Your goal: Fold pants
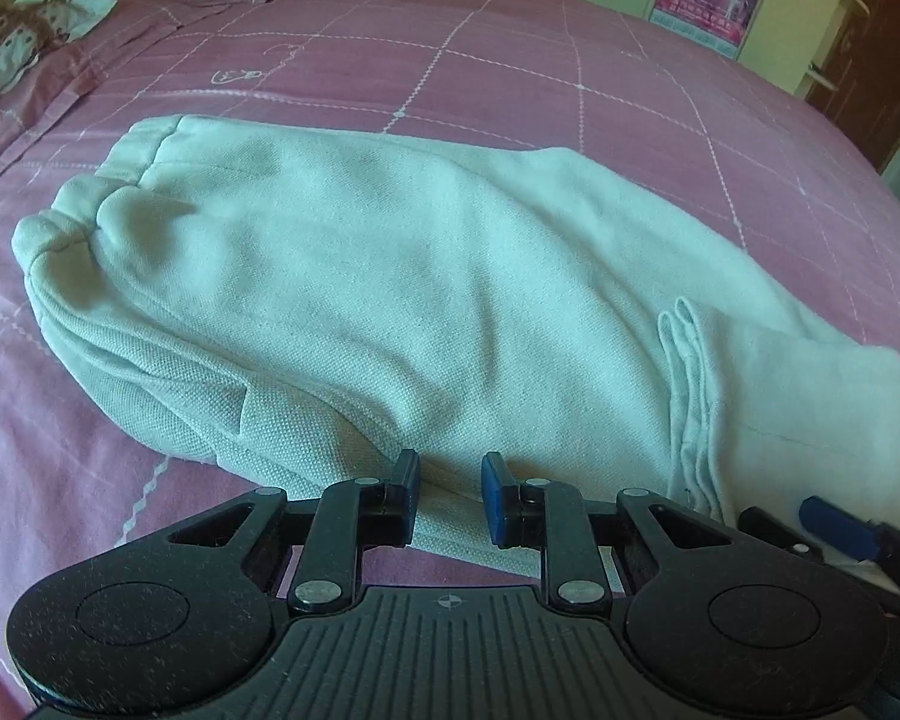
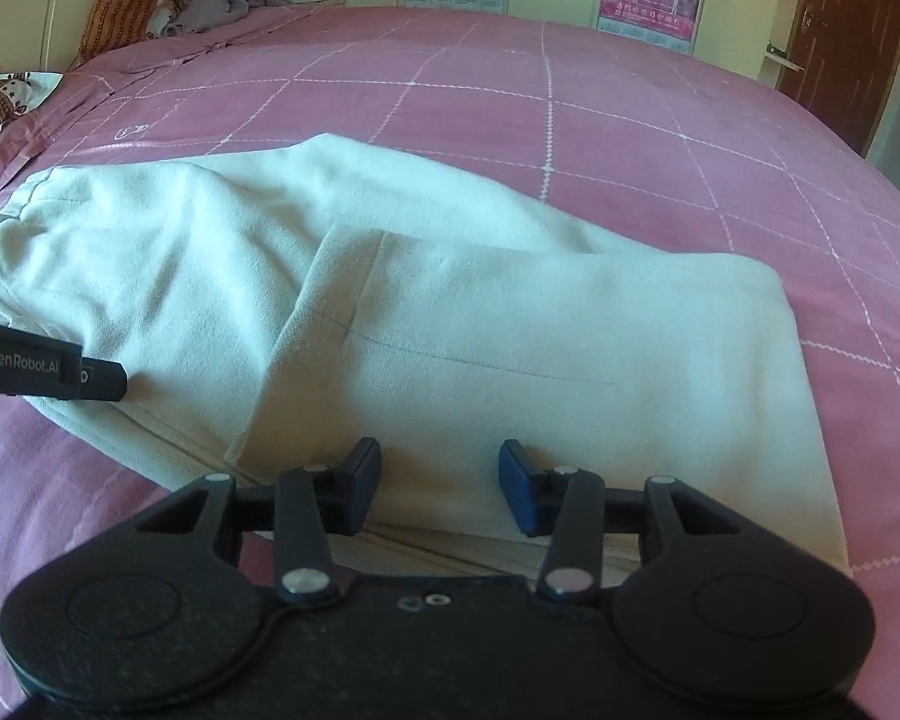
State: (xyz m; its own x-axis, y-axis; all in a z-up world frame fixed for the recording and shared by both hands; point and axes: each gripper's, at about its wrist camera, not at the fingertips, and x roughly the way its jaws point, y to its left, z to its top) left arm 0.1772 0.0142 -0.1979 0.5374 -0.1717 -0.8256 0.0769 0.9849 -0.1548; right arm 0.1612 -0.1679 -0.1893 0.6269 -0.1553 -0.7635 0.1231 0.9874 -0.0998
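**A:** Where were the pants (image 1: 390, 276)?

**B:** Flat on the pink bedspread (image 1: 510, 78), already doubled over, with the near edge right at both tools. The left gripper (image 1: 450, 495) had its jaws apart with nothing between them, just over that near edge. The right gripper (image 2: 441, 489) was the same: open, empty, over the near edge of the flap laid on top.

**A:** How would the pants handle?

**B:** I judged them light and limp, a soft knit that sags and drags on the bedspread rather than sliding. I'd have pinched all the layers at the near edge, one gripper toward each end, so nothing peeled apart.

**A:** Did the views differ?

**B:** Yes. The left view showed the gathered cuffs (image 1: 66, 222) at the pants' far-left end and stacked hem edges (image 1: 687, 396) on their right. The right view showed the top flap's stitched seam, and beyond the pants a pillow (image 2: 123, 3) against the headboard.
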